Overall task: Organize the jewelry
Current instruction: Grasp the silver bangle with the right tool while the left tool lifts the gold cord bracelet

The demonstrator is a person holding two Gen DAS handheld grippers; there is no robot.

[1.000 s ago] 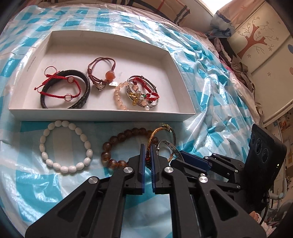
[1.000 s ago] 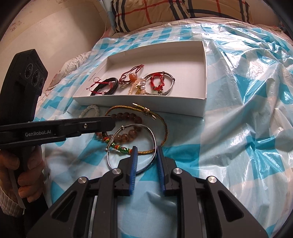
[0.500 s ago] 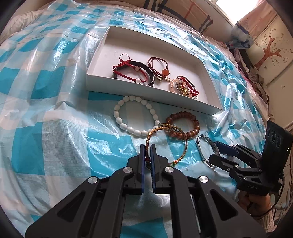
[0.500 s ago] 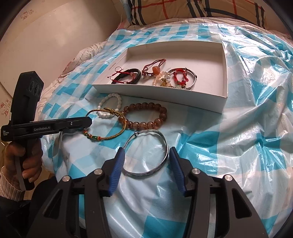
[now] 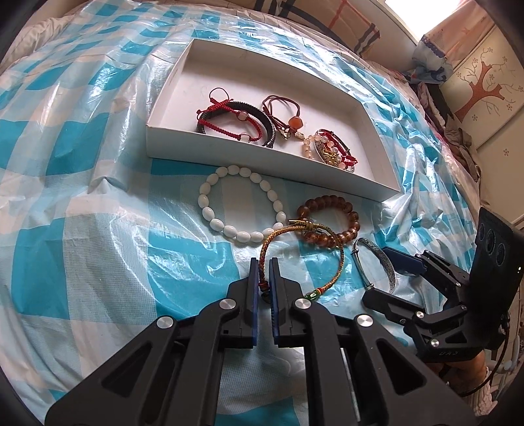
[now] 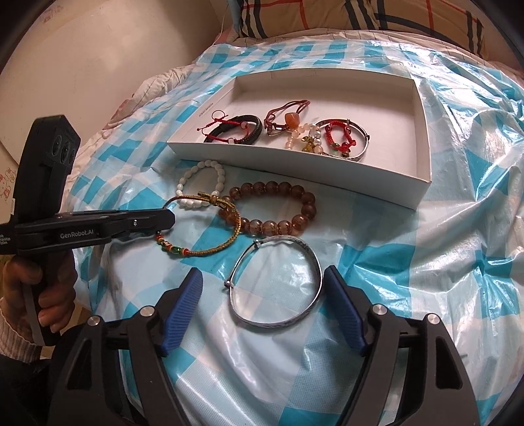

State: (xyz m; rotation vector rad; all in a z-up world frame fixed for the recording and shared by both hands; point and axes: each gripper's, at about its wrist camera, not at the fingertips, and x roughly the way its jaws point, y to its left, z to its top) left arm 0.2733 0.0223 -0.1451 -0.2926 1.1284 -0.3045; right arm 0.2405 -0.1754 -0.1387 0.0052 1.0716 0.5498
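Observation:
My left gripper (image 5: 263, 272) is shut on a gold braided cord bracelet (image 5: 340, 259) with coloured beads, which trails on the sheet; the right wrist view shows this gripper (image 6: 167, 219) from the side, pinching the same bracelet (image 6: 229, 242). The jaws of my right gripper (image 6: 263, 278) are opening. A silver bangle (image 6: 271, 324) lies flat on the sheet between them, free of the pads. A white bead bracelet (image 5: 209, 209) and a brown bead bracelet (image 5: 353, 216) lie in front of a white tray (image 5: 262, 160), which holds several bracelets.
Everything rests on a bed covered by a crinkled blue and white checked plastic sheet (image 6: 442, 262). Plaid pillows (image 6: 360, 16) lie behind the tray. A hand (image 6: 49, 295) holds the left gripper's handle at the left. Clothes (image 5: 458, 141) are piled at the bed's right side.
The right gripper's jaws went from nearly closed at the bangle to wide apart, leaving it on the sheet. The left gripper drew the braided bracelet off the bangle, away from the tray.

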